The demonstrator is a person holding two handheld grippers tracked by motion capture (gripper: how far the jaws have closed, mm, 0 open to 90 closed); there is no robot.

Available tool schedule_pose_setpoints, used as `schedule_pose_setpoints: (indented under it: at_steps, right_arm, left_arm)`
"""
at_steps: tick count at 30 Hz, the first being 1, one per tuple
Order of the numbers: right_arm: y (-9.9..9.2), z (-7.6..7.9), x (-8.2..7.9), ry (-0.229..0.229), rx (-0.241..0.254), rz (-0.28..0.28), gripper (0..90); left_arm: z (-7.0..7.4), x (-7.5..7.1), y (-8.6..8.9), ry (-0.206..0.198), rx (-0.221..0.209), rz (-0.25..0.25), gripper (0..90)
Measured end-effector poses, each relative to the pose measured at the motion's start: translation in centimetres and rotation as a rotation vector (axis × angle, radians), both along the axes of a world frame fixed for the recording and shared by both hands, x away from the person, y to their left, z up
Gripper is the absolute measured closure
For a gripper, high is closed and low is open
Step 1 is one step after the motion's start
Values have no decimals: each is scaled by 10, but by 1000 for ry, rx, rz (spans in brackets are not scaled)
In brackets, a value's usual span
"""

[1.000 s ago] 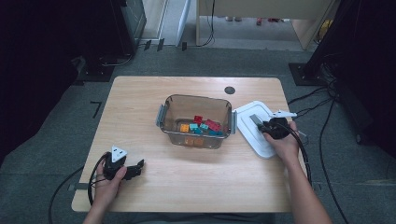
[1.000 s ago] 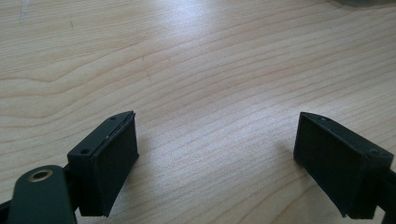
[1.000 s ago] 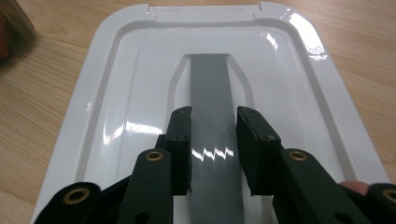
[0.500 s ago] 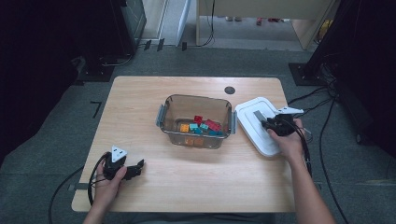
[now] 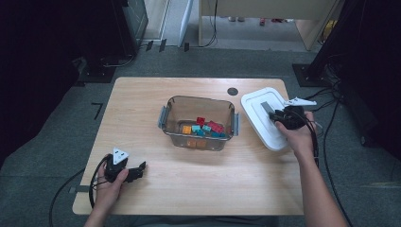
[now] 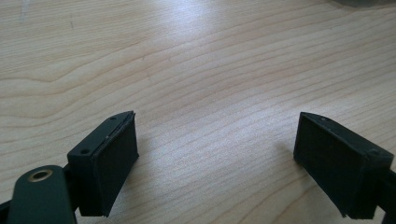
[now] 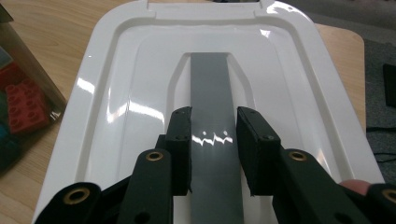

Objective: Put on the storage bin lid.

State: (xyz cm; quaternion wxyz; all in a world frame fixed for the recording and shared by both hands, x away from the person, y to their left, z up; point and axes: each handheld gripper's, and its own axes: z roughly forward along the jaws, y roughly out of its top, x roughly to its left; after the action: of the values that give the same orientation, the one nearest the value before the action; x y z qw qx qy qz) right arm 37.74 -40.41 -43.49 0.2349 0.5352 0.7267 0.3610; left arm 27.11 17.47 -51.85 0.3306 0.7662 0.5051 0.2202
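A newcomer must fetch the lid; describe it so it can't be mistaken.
On the wooden table, look right of the clear bin holding coloured bricks. The lid sits at the right edge, with the right gripper at its grey handle. It is the one glossy white, rounded-rectangle thing there.

Evenly lit from overhead on the tabletop, dark and murky beyond its left and right edges. Sharp glare streaks across the white lid (brightest along its raised rim). Soft sheen on the wood grain in the left gripper view, faint shadows beside the jaws. Slightly soft overall in the high view.
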Motion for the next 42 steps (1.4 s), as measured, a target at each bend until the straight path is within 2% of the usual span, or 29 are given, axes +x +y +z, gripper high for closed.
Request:
schedule_pose_setpoints:
  at_steps: [2,8,13,15,26,37,39,42]
  right_arm:
    - [0,2,0,-3,-1,1,681]
    - [2,22,0,-17,0,13,680]
    - [11,41,-1,-36,6,54,680]
    - [13,43,-1,-40,6,62,680]
    - [53,69,-1,-54,12,154,680]
    - [95,82,0,-67,10,255,680]
    - [98,82,0,-67,12,263,680]
    - [111,84,2,-67,14,304,680]
  left_arm:
    - [0,0,0,0,0,0,135]
    - [0,0,0,0,0,0,135]
    - [0,0,0,0,0,0,135]
    - [0,0,0,0,0,0,135]
    - [0,0,1,3,0,-5,135]
    - [2,0,1,11,8,3,136]
    - [5,0,0,5,3,1,136]
    - [12,-1,-3,-17,-1,1,135]
